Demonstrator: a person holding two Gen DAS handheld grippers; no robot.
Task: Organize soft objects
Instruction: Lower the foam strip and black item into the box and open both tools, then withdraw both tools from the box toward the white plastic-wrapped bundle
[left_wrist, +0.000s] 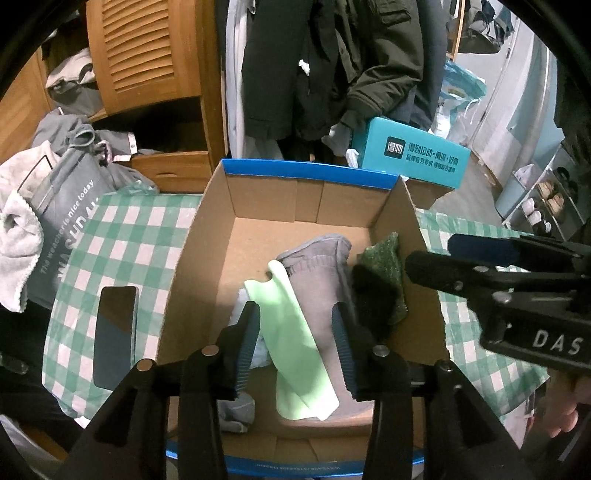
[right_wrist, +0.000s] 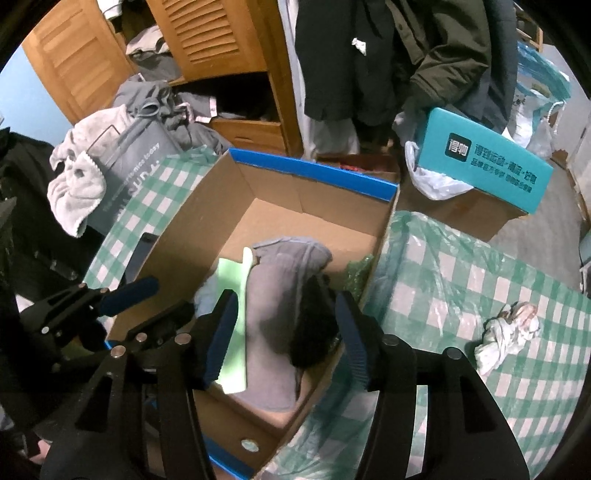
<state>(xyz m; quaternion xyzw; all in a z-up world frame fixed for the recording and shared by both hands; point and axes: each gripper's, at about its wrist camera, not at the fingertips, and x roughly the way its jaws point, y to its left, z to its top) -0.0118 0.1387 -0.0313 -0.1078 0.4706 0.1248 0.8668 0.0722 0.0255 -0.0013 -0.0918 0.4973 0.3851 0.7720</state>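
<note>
An open cardboard box (left_wrist: 207, 236) (right_wrist: 177, 236) with a blue rim sits on the green checked cloth. Inside lie a grey garment (left_wrist: 317, 273) (right_wrist: 273, 288), a light green cloth (left_wrist: 295, 332) (right_wrist: 232, 288), a green scrubby cloth (left_wrist: 384, 266) (right_wrist: 356, 273) and a black soft item (left_wrist: 369, 295) (right_wrist: 314, 325). My left gripper (left_wrist: 295, 314) is open above the box, empty. My right gripper (right_wrist: 286, 306) is open above the box, empty; it also shows in the left wrist view (left_wrist: 428, 254). A crumpled white rag (right_wrist: 506, 332) lies on the cloth at the right.
A dark phone (left_wrist: 114, 328) lies left of the box. A grey bag with towels (left_wrist: 55, 221) stands at the left. A teal box (left_wrist: 410, 155) on a cardboard carton (right_wrist: 461, 210) and hanging coats (left_wrist: 332, 55) stand behind. A wooden wardrobe (left_wrist: 147, 55) stands at the back left.
</note>
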